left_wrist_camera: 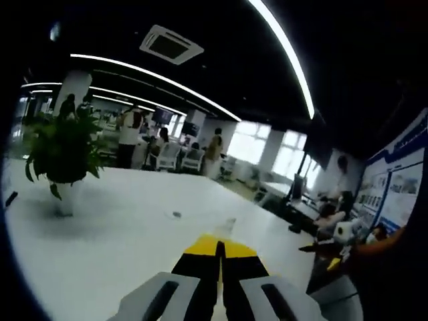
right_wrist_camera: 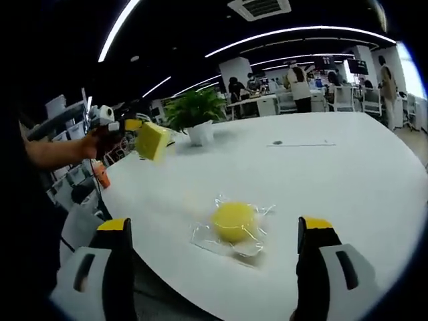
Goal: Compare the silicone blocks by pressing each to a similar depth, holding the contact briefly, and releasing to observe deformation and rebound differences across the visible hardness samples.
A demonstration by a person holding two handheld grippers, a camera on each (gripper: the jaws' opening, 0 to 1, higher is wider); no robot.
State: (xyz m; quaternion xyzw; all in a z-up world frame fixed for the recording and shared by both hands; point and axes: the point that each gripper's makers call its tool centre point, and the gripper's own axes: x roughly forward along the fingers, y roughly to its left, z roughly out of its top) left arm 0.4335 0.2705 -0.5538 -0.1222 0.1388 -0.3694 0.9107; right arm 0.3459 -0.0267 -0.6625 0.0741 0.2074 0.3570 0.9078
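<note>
Left gripper view: left gripper (left_wrist_camera: 219, 257), black jaws with yellow tips, clenched together with only a thin seam between them and nothing seen between the tips; it is raised above a white table (left_wrist_camera: 100, 247). On the table, far left, a potted plant (left_wrist_camera: 61, 150) in a white pot; a small dark speck (left_wrist_camera: 176, 215) near the table's middle. Beyond: people standing and seated among white chairs, bright windows, ceiling light strips (left_wrist_camera: 284, 50), an air vent (left_wrist_camera: 170, 43), a blue-and-white wall poster (left_wrist_camera: 394, 180) at the right edge. Right gripper view: right gripper (right_wrist_camera: 214, 231), jaws released and set wide apart, yellow-tipped, one at each lower corner, nothing between them. Between and just ahead of the jaws, a round yellow block (right_wrist_camera: 234, 222) lies in a clear wrapper (right_wrist_camera: 200, 235) on the table (right_wrist_camera: 348, 174), near its front edge. Upper left, the other gripper (right_wrist_camera: 130, 127), held in a person's hand (right_wrist_camera: 90, 146), comes in from the left with a square yellow block (right_wrist_camera: 153, 140) at its tips, lifted clear of the table and tilted; whether the jaws grip it cannot be told at this size. An orange object (right_wrist_camera: 101, 177) sits low beside the table's left edge. The plant (right_wrist_camera: 195, 110) stands further back on the table; a dark speck (right_wrist_camera: 277, 142) and a thin line lie to its right. Background: people, desks, chairs, light strips (right_wrist_camera: 120, 27).
</note>
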